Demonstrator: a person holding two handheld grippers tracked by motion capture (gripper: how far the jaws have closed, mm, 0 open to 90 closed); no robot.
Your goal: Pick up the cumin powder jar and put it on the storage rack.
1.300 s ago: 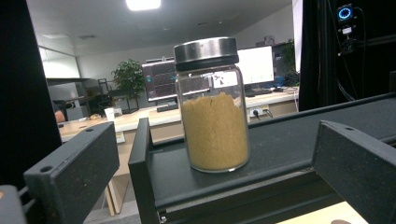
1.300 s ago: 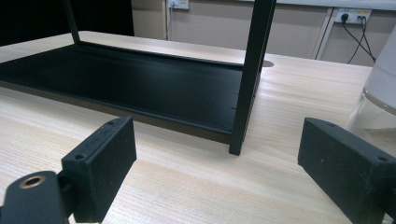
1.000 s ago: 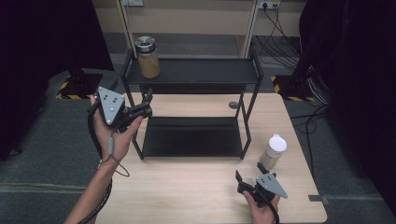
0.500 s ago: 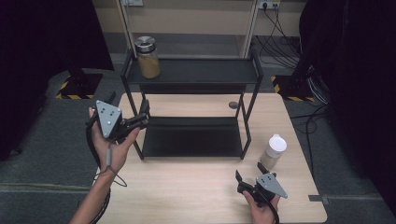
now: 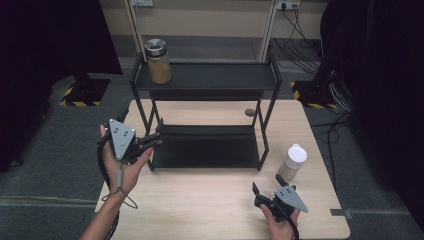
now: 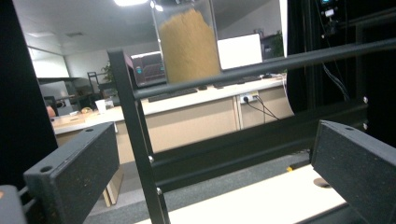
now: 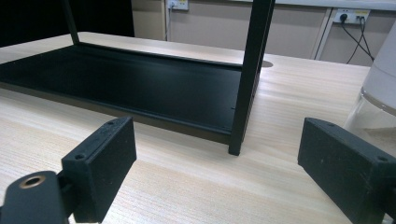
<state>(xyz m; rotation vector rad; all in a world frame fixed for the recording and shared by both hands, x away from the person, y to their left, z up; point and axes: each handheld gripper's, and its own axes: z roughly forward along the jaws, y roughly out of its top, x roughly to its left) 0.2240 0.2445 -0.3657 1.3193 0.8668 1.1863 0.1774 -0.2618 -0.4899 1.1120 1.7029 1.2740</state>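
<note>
A black two-tier metal rack (image 5: 207, 75) stands on the wooden table (image 5: 200, 210). On the left end of its top shelf is a glass jar of tan powder (image 5: 158, 62) with a metal lid. A white-lidded jar (image 5: 293, 161) stands on the table right of the rack. My left gripper (image 5: 154, 139) is held off the table's left edge, open and empty, its fingertips close to the rack's front left leg. In the left gripper view the jaws (image 6: 210, 168) stand wide, with the rack's leg (image 6: 135, 130) and the tan jar (image 6: 189, 44) beyond them. My right gripper (image 5: 267, 185) rests low near the front right, open and empty. In its own view (image 7: 215, 163) it faces the lower shelf (image 7: 140, 88) and the white jar (image 7: 378, 102).
A round cable hole (image 5: 249, 112) sits in the table behind the rack. Grey carpet surrounds the table, cables (image 5: 300, 35) hang at the back right, and yellow-black striped bases (image 5: 80, 95) stand on the floor at both sides. The lower shelf (image 5: 207, 147) holds nothing.
My left hand has come down and toward the near side with its gripper, staying beside the rack's left legs. The right gripper has stayed in place.
</note>
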